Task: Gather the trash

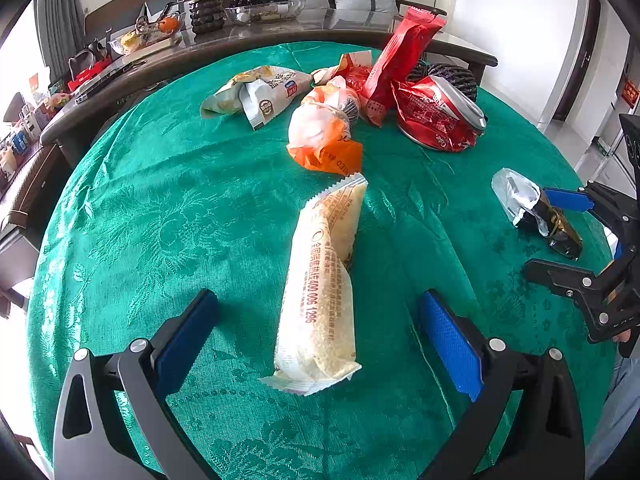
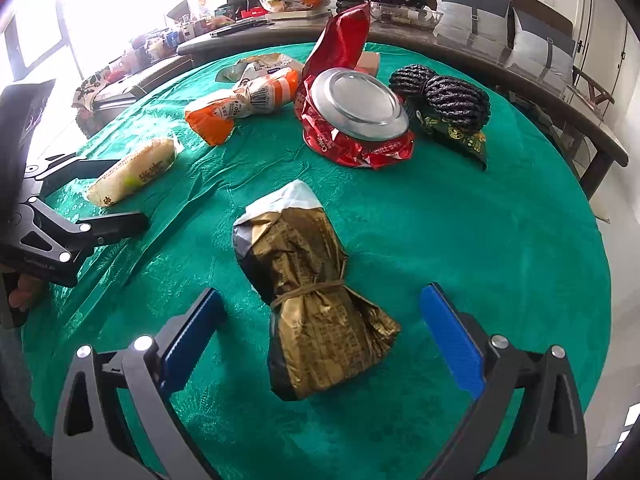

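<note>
Left wrist view: the left gripper (image 1: 318, 344) has its blue fingers (image 1: 452, 340) spread wide, nothing held, and the pale wrapper (image 1: 320, 284) lies lengthwise between them on the green worktop (image 1: 160, 220), its sealed end pointing to 12 o'clock. I judge the step in hand is a pinch on this wrapper; to do it well, go lower until the pads flank its fat lower half, then close slowly so the slippery film does not squirt out. In the right wrist view the right gripper (image 2: 320, 340) likewise stands apart around a gold bag (image 2: 312, 292) tied with a band; grip at the tied waist. Further out, at 12 to 1 o'clock, wait an orange packet (image 1: 324, 136), a crushed can (image 1: 440, 116) and a tall red bag (image 1: 400, 56).
</note>
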